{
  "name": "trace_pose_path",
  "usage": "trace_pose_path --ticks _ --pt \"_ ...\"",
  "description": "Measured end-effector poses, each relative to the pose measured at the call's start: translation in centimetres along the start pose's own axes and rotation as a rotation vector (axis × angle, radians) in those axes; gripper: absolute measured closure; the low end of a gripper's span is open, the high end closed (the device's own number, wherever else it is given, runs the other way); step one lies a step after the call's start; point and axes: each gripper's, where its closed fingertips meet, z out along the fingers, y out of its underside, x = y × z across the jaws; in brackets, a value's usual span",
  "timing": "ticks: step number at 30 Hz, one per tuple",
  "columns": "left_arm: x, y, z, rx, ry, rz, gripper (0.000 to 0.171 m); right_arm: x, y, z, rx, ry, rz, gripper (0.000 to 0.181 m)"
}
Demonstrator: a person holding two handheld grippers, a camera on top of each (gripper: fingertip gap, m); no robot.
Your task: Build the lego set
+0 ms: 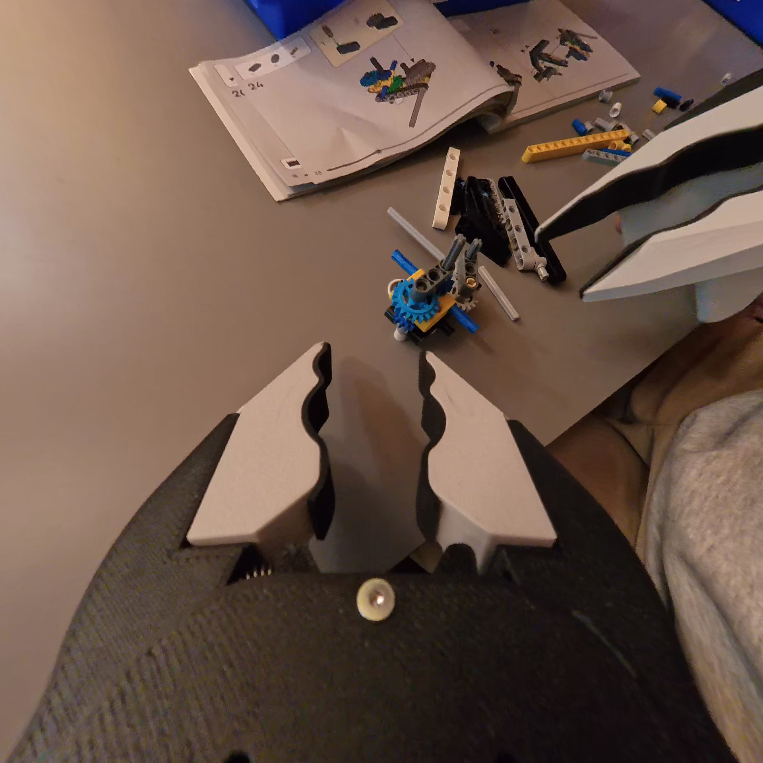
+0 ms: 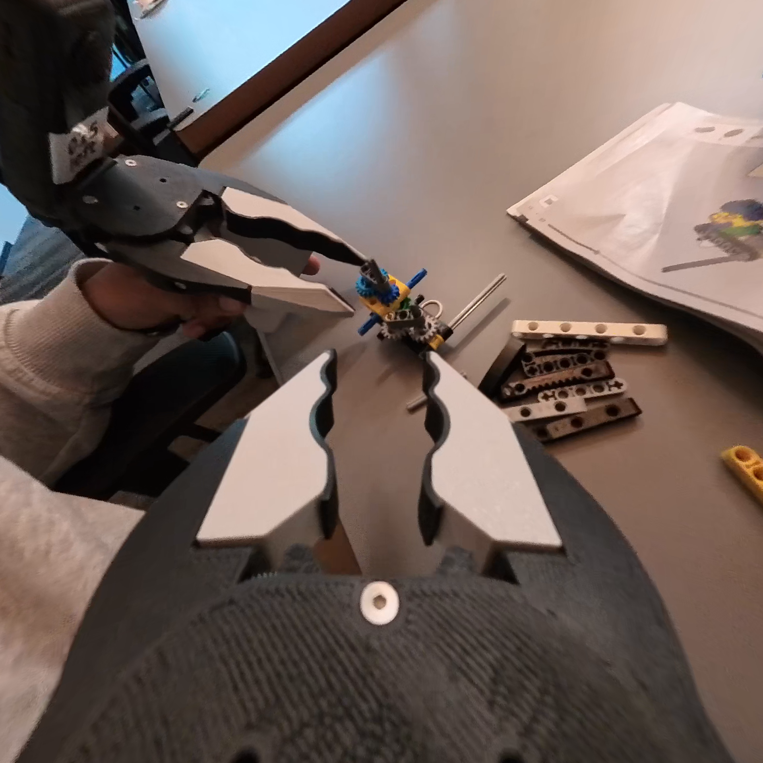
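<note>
Two empty, parted claws, left (image 1: 373, 351) and right (image 2: 380, 357), near gear assembly (image 1: 429, 295) on table (image 1: 124, 289).

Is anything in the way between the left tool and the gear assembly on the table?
Nothing visible does. The left tool, open, faces the gear assembly across bare table; the grey axle and loose beams lie beyond it, the right tool off to the side.
</note>
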Motion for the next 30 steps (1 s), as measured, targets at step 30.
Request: trace_pose_path --ticks 30 --pt "-12.4 -15.6 5.5 0.450 -0.172 -0.242 0.134 -0.2 1.9 -2.3 -0.043 0.087 0.021 0.142"
